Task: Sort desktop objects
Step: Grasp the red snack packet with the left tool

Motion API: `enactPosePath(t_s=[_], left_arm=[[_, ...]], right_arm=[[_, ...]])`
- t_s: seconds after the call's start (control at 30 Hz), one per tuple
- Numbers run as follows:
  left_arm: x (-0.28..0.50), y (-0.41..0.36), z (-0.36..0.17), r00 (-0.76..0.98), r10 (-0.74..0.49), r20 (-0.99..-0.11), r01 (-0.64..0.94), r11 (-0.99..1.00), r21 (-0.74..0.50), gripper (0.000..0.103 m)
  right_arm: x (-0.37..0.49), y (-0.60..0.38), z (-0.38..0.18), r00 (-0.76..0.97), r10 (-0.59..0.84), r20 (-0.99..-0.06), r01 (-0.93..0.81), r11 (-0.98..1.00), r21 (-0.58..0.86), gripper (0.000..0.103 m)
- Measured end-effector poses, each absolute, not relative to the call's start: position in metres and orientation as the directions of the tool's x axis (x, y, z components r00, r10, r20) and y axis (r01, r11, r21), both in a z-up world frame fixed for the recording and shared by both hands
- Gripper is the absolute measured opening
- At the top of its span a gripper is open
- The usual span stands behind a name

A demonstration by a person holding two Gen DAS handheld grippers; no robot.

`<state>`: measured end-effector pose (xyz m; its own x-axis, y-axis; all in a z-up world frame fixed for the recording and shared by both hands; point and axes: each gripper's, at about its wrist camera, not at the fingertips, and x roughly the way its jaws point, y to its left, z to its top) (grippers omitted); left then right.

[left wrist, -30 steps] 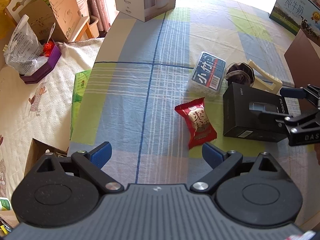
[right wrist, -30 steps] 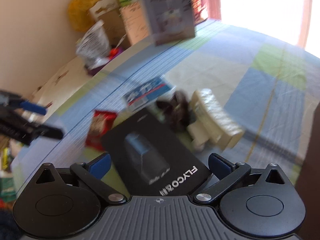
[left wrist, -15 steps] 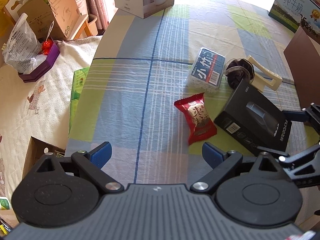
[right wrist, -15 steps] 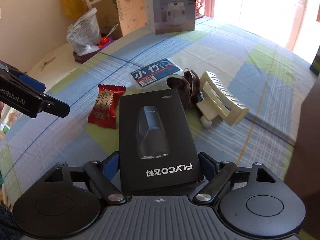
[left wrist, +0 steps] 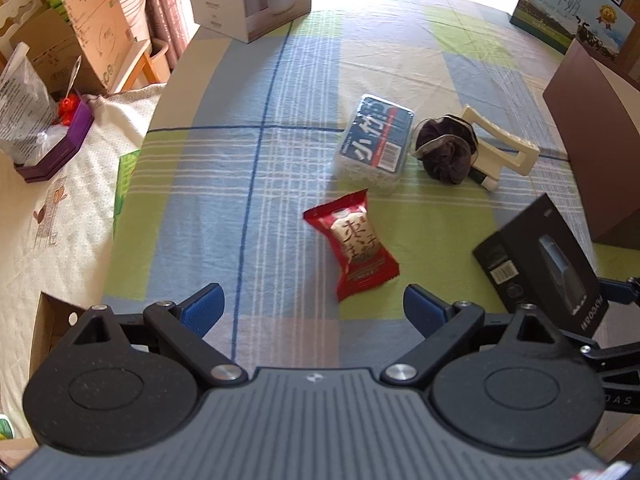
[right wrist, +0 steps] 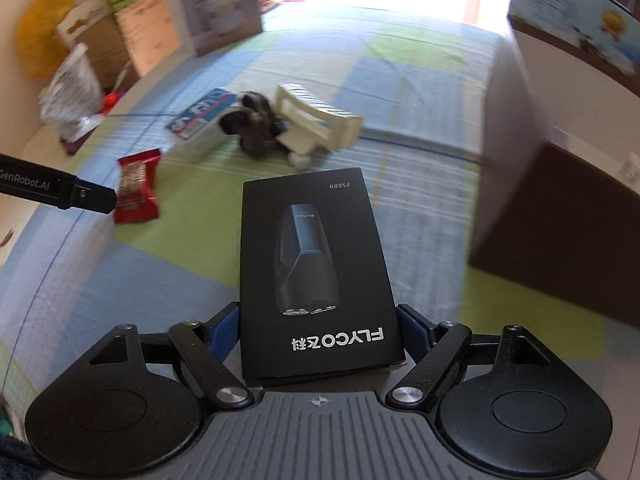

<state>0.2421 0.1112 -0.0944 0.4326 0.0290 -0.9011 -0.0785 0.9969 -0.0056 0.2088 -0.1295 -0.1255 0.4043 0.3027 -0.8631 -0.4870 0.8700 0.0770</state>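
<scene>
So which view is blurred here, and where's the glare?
Right wrist view: background smeared by motion, while the held black box stays sharp; doorway blown out at top. Left wrist view: mostly sharp, red snack packet legible, with glare on the tablecloth's far end.

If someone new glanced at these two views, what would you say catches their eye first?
Probably the black FLYCO shaver box, clamped between the fingers of the right hand-held gripper and filling the middle of its view. Next comes the red snack packet, lying on the checked tablecloth just ahead of the open left hand-held gripper.
</scene>
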Motion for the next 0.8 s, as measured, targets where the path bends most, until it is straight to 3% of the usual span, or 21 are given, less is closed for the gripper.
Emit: enactPosePath(t_s=[0.1, 0.4, 0.5, 0.67, 0.73, 0.8], left_arm=[[0.251, 0.104, -0.098, 0.441, 0.013, -0.897, -0.054, 0.998, -0.012, 0.094], [0.285, 0.090, -0.118, 0.451, 0.009, -0.892, -0.007, 1.000, 0.006, 0.078], [0.291, 0.089, -0.126, 0.437, 0.009, -0.900, 0.006, 1.000, 0.013, 0.065], [0.293, 0.095, -0.134, 0.420, -0.023, -0.907, 0.015, 1.000, -0.019, 0.031], [0.290, 0.097, -0.133, 0.425, -0.028, -0.905, 0.028, 0.999, -0.018, 0.022], [0.285, 0.102, -0.133, 0.423, -0.039, -0.905, 0.027, 0.999, -0.030, 0.021]], right_arm=[[0.209, -0.139, -0.124, 0.417, 0.283, -0.864, -0.448, 0.891, 0.075, 0.078], [0.210, -0.152, -0.124, 0.445, 0.242, -0.862, -0.371, 0.926, 0.069, 0.079], [0.212, -0.153, -0.124, 0.440, 0.243, -0.864, -0.365, 0.928, 0.075, 0.079], [0.217, -0.151, -0.126, 0.431, 0.245, -0.868, -0.372, 0.925, 0.077, 0.081], [0.220, -0.149, -0.126, 0.436, 0.246, -0.866, -0.372, 0.925, 0.075, 0.082], [0.223, -0.147, -0.126, 0.441, 0.246, -0.863, -0.376, 0.924, 0.071, 0.083]])
